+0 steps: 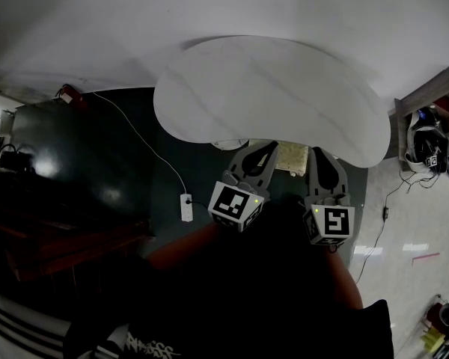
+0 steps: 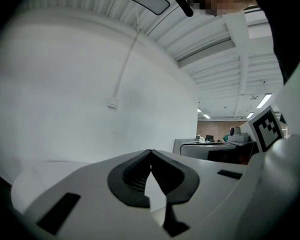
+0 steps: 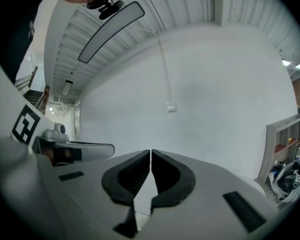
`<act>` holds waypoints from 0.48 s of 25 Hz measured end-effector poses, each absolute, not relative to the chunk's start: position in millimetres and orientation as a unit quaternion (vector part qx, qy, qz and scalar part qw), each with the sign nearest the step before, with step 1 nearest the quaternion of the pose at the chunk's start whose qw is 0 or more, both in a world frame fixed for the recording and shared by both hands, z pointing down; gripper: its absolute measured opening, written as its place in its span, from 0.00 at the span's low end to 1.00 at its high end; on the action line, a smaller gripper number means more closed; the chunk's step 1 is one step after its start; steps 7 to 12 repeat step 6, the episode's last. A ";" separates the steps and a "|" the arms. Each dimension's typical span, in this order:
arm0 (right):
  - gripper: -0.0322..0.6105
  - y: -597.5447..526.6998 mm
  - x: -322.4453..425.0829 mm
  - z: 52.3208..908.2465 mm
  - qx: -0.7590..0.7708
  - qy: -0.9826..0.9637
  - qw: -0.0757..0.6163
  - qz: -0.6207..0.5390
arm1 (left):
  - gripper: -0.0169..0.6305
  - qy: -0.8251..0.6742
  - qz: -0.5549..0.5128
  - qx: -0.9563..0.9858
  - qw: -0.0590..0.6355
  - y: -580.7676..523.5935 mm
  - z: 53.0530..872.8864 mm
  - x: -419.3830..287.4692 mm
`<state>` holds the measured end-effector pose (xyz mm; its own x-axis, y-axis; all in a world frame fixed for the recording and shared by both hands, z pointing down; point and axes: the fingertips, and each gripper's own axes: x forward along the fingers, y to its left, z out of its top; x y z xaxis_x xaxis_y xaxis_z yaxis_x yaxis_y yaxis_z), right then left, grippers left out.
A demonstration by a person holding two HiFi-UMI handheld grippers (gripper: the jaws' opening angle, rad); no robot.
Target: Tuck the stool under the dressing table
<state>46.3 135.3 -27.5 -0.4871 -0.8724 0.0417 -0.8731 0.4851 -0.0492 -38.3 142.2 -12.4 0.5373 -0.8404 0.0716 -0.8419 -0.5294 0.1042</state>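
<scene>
— Dark clothes (image 1: pixel 269 298) sit nearest, at the bottom of the head view. Beyond them, L tongs (image 1: pixel 272 149) & R tongs (image 1: pixel 314 152) are side by side at the near edge of the tabletop (image 1: pixel 262 88), pointing in under it.
— Gripping anything?
— No. In the gripper views both L tongs (image 2: pixel 150 152) and R tongs (image 3: pixel 150 152) are closed tip to tip w/ nothing btw the pads, only white wall ahead.
— Where's the stool?
— Can't pick it out for sure. A beige patch (image 1: pixel 292 158) just under the tabletop's near edge, btw the tongs, is prob its seat. The rest is hidden.
— Which step, then?
— Looks like the push itself, w/ closed tips as pushers. Next move: a level shove straight under the tabletop, both sides even so it doesn't skew.
— Containers?
— Only a shelf (image 1: pixel 426 99) right of the tabletop, holding a white-black device (image 1: pixel 421 144) low down. Its other contents are too small to tell. A power strip (image 1: pixel 185 206) lies on the floor, left of the tabletop's near edge.
</scene>
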 end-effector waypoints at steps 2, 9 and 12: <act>0.11 135.0 47.5 -26.9 0.504 -0.863 0.006 0.033 | 0.05 -0.481 0.005 0.875 0.063 141.9 -13.5 -35.0; 0.11 134.9 50.5 -23.3 0.500 -0.865 0.007 0.036 | 0.05 -0.480 0.003 0.875 0.057 141.2 -13.0 -26.8; 0.11 134.9 50.5 -23.3 0.500 -0.865 0.007 0.036 | 0.05 -0.480 0.003 0.875 0.057 141.2 -13.0 -26.8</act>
